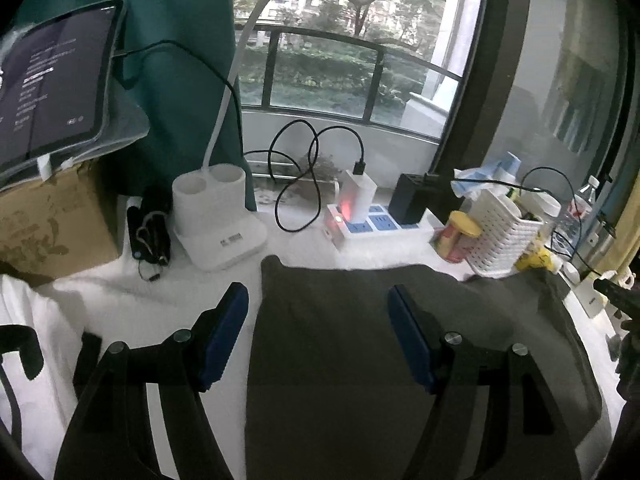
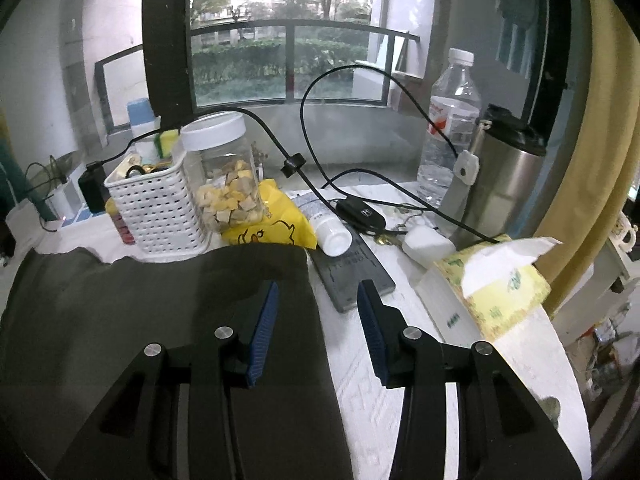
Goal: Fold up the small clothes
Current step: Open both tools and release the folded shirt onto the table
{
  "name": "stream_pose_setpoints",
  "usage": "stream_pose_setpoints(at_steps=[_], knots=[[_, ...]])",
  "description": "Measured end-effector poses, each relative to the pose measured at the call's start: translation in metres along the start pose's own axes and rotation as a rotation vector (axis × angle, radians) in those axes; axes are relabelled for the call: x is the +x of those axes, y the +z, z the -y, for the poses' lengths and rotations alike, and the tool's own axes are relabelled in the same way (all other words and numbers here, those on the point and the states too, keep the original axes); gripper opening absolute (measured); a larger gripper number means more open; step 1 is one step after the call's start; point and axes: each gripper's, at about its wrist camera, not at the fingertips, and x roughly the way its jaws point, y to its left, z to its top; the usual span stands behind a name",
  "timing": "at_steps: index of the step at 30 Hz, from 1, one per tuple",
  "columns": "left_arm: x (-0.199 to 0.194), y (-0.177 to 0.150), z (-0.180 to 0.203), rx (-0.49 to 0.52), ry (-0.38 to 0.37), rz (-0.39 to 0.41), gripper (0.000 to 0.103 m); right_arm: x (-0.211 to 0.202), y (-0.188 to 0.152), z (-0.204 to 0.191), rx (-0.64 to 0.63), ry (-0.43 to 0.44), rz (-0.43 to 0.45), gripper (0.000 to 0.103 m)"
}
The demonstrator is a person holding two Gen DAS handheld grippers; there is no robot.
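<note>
Left wrist view: your left gripper (image 1: 316, 332) and right gripper (image 2: 316, 312) stand apart and empty over the flat dark grey cloth garment (image 1: 400, 360), seemingly folded once, further folds probably remaining.

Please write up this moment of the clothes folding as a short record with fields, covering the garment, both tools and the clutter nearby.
garment: dark grey cloth lying spread flat on the white table cover
left tool: open, above the cloth's left edge, nothing between its pads
right tool: open, above the cloth's right edge, nothing held
behind cloth: white basket, snack jar, yellow bag
right of cloth: phone, white tube, car key
far left: desk lamp base, power strip
</note>
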Motion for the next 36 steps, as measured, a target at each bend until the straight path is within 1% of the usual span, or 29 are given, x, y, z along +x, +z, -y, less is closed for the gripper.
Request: stream_pose_setpoints(at_steps=[3, 4, 10, 16, 21, 26, 29, 36], knots=[[-0.009, -0.008, -0.003, -0.008, -0.009, -0.006, 0.072, -0.010, -0.007, -0.001, -0.010, -0.002, -0.001, 0.046], [-0.013, -0.011, -0.004, -0.010, -0.010, -0.005, 0.072, -0.014, -0.009, -0.002, -0.011, -0.002, -0.001, 0.049], [-0.031, -0.034, -0.009, -0.002, -0.020, -0.033, 0.072, -0.041, -0.029, 0.001, -0.005, -0.001, 0.010, 0.049], [-0.043, -0.074, -0.017, 0.005, -0.024, -0.091, 0.072, -0.056, -0.062, 0.012, 0.007, -0.005, -0.021, 0.049], [-0.051, -0.106, -0.023, -0.008, -0.015, -0.134, 0.072, -0.064, -0.097, 0.022, 0.025, -0.006, -0.060, 0.049], [-0.055, -0.127, -0.025, -0.013, -0.019, -0.155, 0.072, -0.070, -0.126, 0.025, 0.026, 0.003, -0.092, 0.049], [-0.057, -0.137, -0.027, -0.022, -0.008, -0.163, 0.072, -0.072, -0.141, 0.028, 0.035, 0.012, -0.104, 0.049], [-0.060, -0.156, -0.024, 0.002, -0.023, -0.187, 0.072, -0.076, -0.169, 0.031, 0.059, 0.046, -0.140, 0.049]])
